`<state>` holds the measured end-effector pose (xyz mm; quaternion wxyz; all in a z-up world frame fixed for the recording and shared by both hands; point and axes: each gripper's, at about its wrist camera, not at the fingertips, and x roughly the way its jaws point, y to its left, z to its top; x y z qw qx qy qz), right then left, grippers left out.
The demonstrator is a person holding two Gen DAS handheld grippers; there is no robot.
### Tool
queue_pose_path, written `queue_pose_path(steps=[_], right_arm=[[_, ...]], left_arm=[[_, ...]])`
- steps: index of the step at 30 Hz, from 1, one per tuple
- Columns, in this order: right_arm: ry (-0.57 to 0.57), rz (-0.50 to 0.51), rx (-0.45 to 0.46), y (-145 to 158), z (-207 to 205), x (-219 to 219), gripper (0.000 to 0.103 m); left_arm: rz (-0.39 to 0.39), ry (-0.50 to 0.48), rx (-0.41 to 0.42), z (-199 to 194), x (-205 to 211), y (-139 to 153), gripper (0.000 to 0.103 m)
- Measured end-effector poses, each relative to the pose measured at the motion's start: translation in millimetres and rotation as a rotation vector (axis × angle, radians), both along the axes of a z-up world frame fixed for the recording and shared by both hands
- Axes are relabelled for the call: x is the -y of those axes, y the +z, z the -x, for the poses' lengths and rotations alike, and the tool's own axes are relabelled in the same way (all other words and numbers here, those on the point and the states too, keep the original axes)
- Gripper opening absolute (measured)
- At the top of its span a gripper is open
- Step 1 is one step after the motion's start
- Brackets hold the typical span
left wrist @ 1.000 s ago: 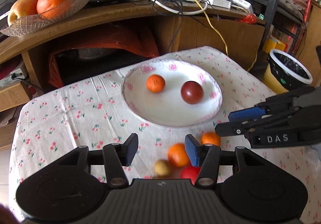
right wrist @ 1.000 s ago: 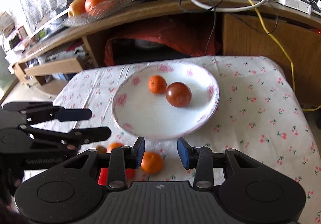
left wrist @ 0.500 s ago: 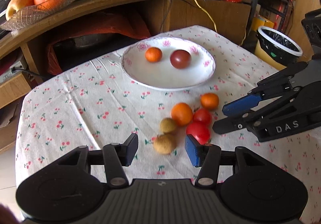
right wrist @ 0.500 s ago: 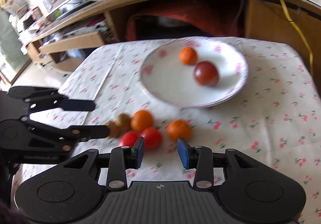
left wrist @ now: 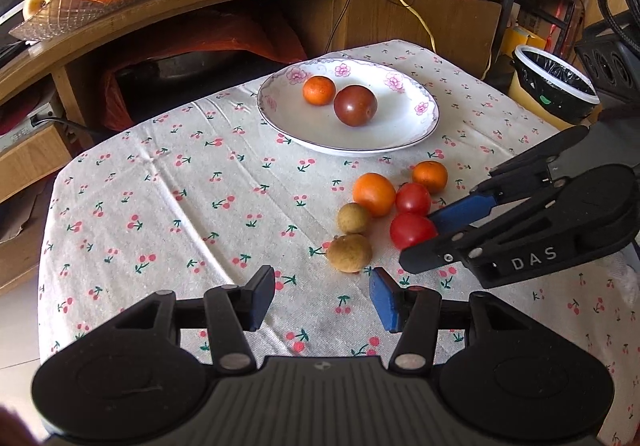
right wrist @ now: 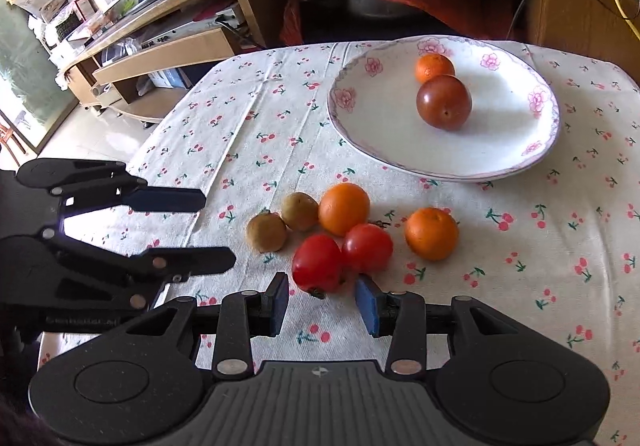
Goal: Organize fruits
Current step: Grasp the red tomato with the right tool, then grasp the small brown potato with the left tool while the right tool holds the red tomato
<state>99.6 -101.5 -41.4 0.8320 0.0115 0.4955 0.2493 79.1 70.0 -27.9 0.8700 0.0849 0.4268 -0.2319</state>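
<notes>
Bare tablecloth (left wrist: 168,206) left of the fruit cluster (left wrist: 384,214) gives open access. Plate (left wrist: 400,138) blocks the far side, holding two fruits with bare room at its near half. Right gripper (left wrist: 416,242) crowds the cluster's right; left gripper (left wrist: 322,298) hangs near its front.

Two fruits (left wrist: 340,100) in the plate (left wrist: 404,134); six fruits (left wrist: 384,214) before it.

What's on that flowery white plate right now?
The plate holds two fruits: a small orange one at the back and a dark red round one in front of it. The rest of its surface is bare. Nothing on it looks covered.
</notes>
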Motion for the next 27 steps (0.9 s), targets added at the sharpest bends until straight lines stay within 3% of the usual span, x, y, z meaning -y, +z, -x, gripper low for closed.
queue_pose_path(steps=[6, 10, 22, 25, 27], right_arm=[[0.015, 0.02, 0.034, -1.9, -1.7, -9.9, 0.035], [0.021, 0.049, 0.043, -1.6, 0.0, -7.9, 0.024], [-0.019, 0.028, 0.011, 8.4, 8.3, 21.1, 0.024], [-0.027, 0.049, 0.009, 6.8, 9.4, 26.4, 0.024], [-0.029, 0.066, 0.014, 5.9, 9.9, 27.9, 0.024]], left_arm=[[-0.002, -0.016, -0.001, 0.2, 4.6, 0.4, 0.06], [-0.006, -0.028, -0.004, -1.5, 10.1, -2.7, 0.06], [-0.041, -0.013, 0.01, -15.9, 35.4, -19.9, 0.059], [-0.059, -0.003, 0.018, -16.5, 40.0, -19.5, 0.053], [-0.05, -0.007, 0.003, -14.9, 42.7, -17.9, 0.042]])
